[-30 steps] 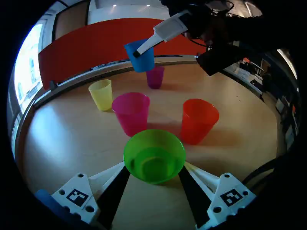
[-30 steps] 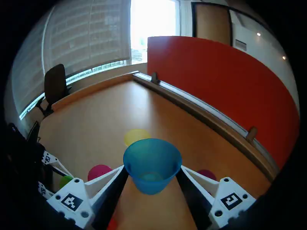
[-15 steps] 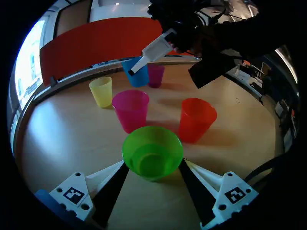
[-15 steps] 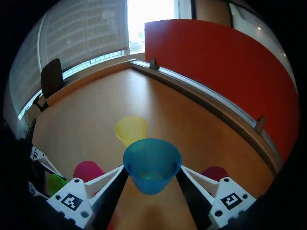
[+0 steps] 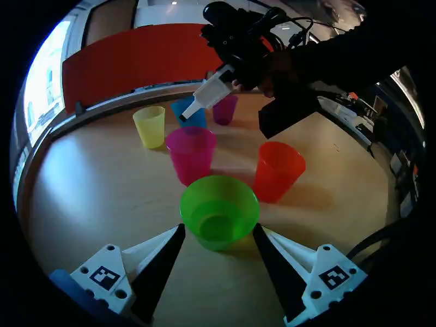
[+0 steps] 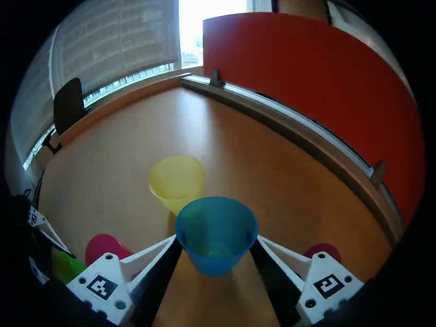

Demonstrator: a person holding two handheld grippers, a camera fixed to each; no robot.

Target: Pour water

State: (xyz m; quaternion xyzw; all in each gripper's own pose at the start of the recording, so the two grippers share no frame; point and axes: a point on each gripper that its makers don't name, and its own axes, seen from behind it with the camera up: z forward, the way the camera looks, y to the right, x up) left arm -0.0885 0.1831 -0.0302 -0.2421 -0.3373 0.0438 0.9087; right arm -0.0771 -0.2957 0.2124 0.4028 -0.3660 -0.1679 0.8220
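A green cup (image 5: pixel 219 218) stands upright between my left gripper's (image 5: pixel 218 230) fingers, which press on both of its sides just above the wooden table (image 5: pixel 92 180). My right gripper (image 6: pixel 216 241) is shut on a blue cup (image 6: pixel 216 233), held upright with its mouth open towards the camera. In the left gripper view, the blue cup (image 5: pixel 188 110) sits low by the table at the far side, between a yellow cup (image 5: pixel 149 125) and a purple cup (image 5: pixel 224 109). One white finger (image 5: pixel 210 97) of the right gripper crosses its front. I cannot tell how much liquid either held cup contains.
A magenta cup (image 5: pixel 191 154) and an orange cup (image 5: pixel 278 170) stand just beyond the green cup. The yellow cup (image 6: pixel 175 182) is right behind the blue one. A red partition (image 6: pixel 327 92) lines the table's far edge. A dark office chair (image 6: pixel 66 106) stands by the window.
The right gripper has come down with the blue cup, from well above the table to low beside the yellow cup. The left gripper still grips the green cup in much the same spot.
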